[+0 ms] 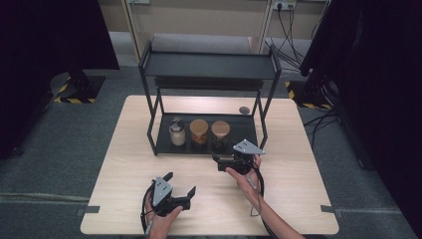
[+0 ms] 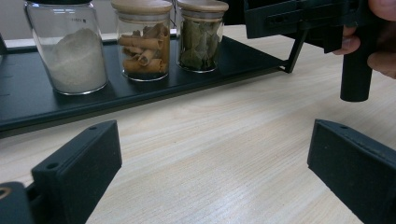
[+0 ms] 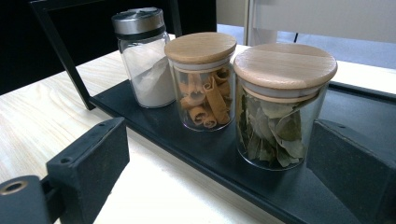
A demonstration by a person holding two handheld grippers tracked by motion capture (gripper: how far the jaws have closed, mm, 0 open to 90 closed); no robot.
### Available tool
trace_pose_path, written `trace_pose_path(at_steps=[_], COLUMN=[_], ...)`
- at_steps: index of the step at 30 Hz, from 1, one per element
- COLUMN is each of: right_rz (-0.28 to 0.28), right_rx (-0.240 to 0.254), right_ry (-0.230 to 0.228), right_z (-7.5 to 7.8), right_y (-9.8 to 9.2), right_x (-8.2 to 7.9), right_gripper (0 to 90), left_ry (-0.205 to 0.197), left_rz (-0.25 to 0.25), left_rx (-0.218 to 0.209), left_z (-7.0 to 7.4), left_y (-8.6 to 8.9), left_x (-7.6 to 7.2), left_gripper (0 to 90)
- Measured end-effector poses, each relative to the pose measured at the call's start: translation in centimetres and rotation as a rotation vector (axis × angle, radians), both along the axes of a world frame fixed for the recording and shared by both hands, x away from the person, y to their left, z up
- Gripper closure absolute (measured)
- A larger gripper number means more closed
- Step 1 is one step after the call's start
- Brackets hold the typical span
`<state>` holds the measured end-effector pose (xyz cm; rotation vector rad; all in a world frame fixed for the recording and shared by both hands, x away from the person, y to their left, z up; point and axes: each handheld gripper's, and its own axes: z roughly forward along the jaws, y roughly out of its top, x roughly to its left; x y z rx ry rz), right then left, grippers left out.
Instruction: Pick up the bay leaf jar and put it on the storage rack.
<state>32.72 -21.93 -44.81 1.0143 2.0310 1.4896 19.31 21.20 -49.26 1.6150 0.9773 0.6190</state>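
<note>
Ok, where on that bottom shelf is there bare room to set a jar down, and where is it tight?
The bottom shelf is bare right of the leaf jar, up to the rack's right legs. The white-powder jar, cinnamon jar and leaf jar crowd its left and middle. The right gripper sits at the shelf's front edge.

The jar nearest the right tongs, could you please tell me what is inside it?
The jar holds dried green leaves, seen through the glass. Its wooden lid hides the very top.

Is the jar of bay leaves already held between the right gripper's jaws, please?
No: the right gripper stands open short of the bay leaf jar, which rests on the rack's bottom shelf.
</note>
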Motion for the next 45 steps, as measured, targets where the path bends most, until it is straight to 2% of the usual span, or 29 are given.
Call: trace_pose_path(at_steps=[10,20,45], right_rz=[0.002,0.028,0.062], right_rx=[0.007,0.001,0.014], right_ry=[-0.005,-0.005,-0.016], right_z=[-0.1,-0.6,-0.7], right_y=[-0.3,-0.2,-0.5], right_x=[-0.5,-1.3,-2.9], right_gripper=[6.2,6.1,6.1], left_ry=[0.000,0.001,0.003], left_rz=[0.000,-0.001,0.000], left_rx=[0.000,-0.001,-0.002], left_z=[0.0,0.0,0.0], left_y=[0.0,0.0,0.1], left_x=[0.0,0.0,0.0], left_gripper=[2.5,2.5,2.5])
